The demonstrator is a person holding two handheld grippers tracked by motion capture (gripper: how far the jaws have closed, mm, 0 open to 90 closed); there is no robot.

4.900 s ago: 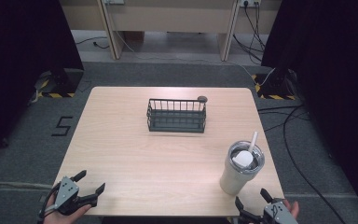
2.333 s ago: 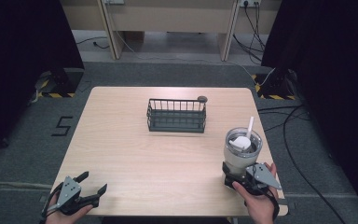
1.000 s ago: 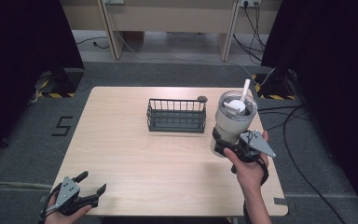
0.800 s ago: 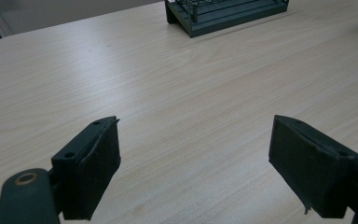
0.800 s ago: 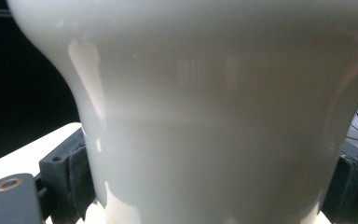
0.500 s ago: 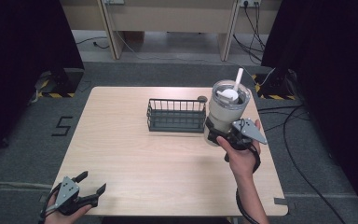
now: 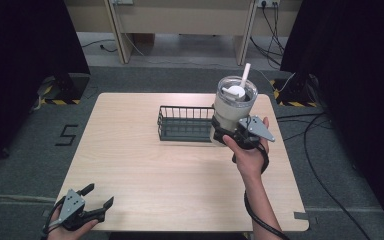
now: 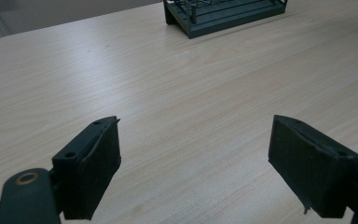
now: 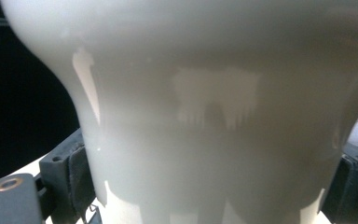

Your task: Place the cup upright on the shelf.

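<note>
Right tool (image 7: 228,134): clamped on lower body of cream tumbler (image 7: 232,112) (straw upright), held above the counter (image 7: 180,175).
Tumbler position: just beside right end of black wire basket (image 7: 185,123).
Left tool (image 7: 96,207): jaws spread, nothing between them, at counter's near-left edge.

Black two-jawed tongs (image 7: 87,207) with grey three-cornered top plates and black cables.

Tumbler (image 7: 232,112) — lifted, nearer basket (image 7: 185,123)
</note>
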